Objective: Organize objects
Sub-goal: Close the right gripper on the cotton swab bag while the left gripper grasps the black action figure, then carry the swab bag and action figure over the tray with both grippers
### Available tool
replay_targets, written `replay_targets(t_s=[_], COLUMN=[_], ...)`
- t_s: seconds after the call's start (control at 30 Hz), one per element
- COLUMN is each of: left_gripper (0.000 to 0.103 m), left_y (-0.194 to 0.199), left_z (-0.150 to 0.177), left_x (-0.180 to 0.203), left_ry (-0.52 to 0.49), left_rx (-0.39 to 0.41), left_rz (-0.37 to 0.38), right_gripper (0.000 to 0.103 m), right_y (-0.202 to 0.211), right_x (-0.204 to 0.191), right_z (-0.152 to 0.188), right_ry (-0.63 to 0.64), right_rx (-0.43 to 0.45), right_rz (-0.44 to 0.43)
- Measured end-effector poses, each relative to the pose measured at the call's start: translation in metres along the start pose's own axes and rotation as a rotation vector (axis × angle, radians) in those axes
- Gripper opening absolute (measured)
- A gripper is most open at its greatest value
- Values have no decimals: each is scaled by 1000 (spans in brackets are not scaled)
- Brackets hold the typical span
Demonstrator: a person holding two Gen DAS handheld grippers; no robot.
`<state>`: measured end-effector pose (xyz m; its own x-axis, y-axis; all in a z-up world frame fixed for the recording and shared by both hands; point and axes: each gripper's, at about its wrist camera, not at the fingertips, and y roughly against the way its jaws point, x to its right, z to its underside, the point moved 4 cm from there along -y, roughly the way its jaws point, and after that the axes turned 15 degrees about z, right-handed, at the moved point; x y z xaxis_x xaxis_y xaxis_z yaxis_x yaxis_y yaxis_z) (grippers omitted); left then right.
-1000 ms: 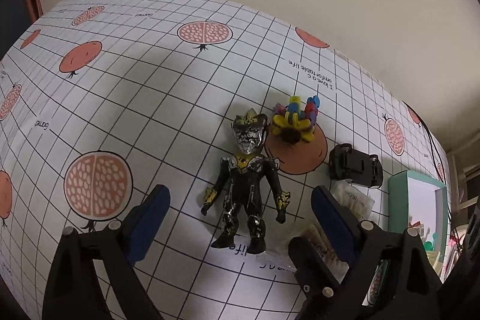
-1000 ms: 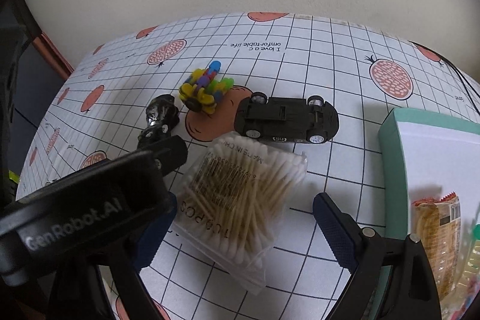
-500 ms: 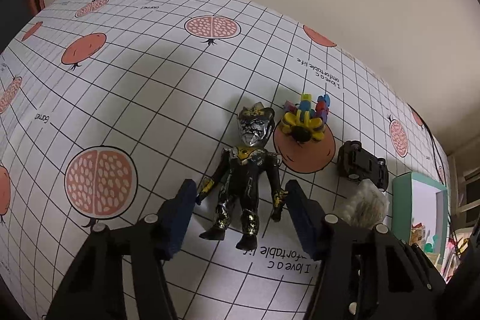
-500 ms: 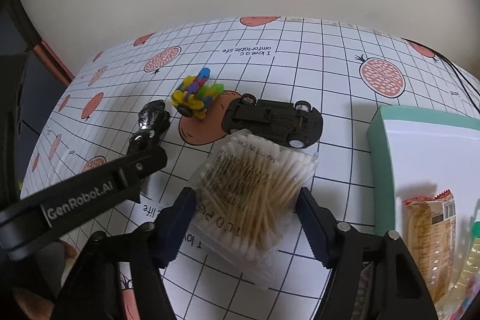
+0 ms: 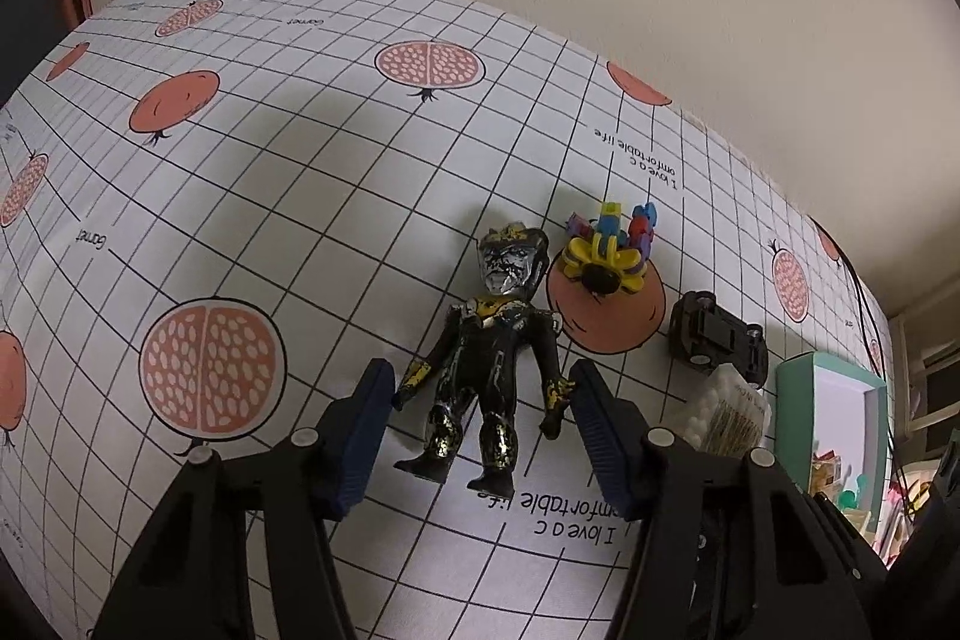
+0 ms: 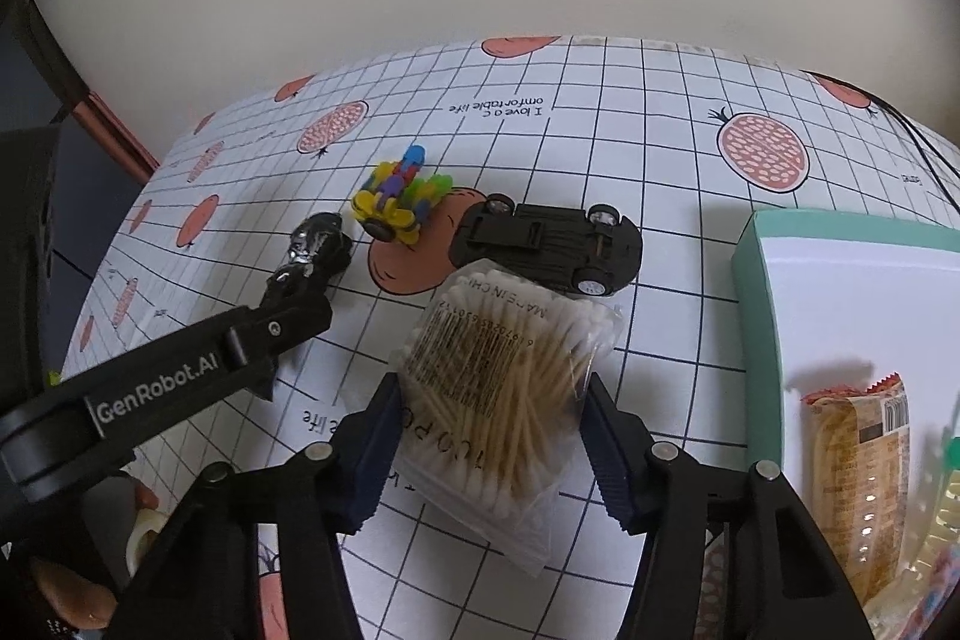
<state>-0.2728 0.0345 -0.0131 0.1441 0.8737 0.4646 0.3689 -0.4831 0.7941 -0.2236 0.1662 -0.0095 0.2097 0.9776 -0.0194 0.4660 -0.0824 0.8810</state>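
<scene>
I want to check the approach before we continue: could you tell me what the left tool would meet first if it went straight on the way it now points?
The left tool would first meet the black-and-gold action figure, which lies on its back on the tablecloth, between the fingers.

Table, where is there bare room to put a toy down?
The table's far left is bare, left of the action figure. More bare cloth lies behind the toy car, beside the teal box. It is crowded where figure, colourful block toy, car and cotton swab bag cluster.
</scene>
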Motion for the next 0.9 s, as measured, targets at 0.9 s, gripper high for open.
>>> replay_targets(t_s=[0.9], left_gripper=[62], left_y=[56], left_z=[-13], left_x=[91], left_ry=[-111], left_rx=[131], left_rz=[111], right_gripper=[60], right_y=[78], right_x=[89], right_z=[-28], right_ry=[-122], right_rx=[101], right_rz=[25])
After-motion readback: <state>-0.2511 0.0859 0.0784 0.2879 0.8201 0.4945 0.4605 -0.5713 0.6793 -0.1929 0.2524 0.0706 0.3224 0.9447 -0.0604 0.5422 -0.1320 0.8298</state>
